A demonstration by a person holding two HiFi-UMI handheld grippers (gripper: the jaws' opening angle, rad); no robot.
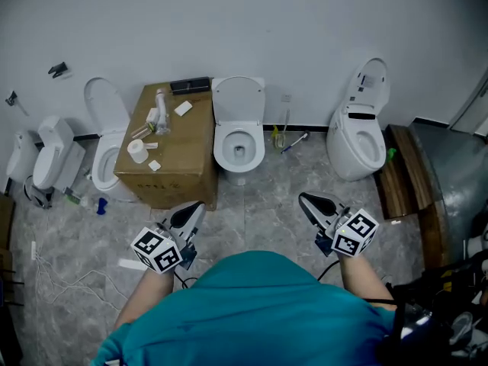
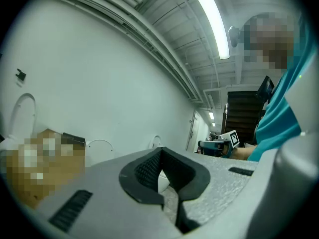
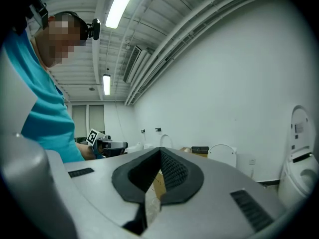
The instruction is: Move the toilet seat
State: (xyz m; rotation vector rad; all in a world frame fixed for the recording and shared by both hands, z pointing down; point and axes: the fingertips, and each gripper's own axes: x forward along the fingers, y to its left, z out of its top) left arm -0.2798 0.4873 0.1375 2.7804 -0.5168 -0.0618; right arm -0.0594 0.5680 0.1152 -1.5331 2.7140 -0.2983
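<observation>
A white toilet point(image 1: 239, 148) stands against the far wall straight ahead, its lid point(image 1: 239, 99) raised and the bowl showing. I cannot tell its seat ring apart from the rim. My left gripper point(image 1: 197, 204) and right gripper point(image 1: 303, 197) are both held level near my body, well short of that toilet. Each is shut with nothing between its jaws. In the left gripper view the left gripper point(image 2: 160, 149) has its pads meeting at the tips. The right gripper point(image 3: 160, 149) looks the same in its own view, with the raised lid point(image 3: 222, 153) far off.
A cardboard box point(image 1: 164, 147) carrying a paper roll and small items stands left of the middle toilet. Another toilet point(image 1: 107, 139) with its lid up is beyond the box, and a third toilet point(image 1: 358, 132) stands at the right beside wooden boards point(image 1: 400, 170). Cables lie on the floor at lower left.
</observation>
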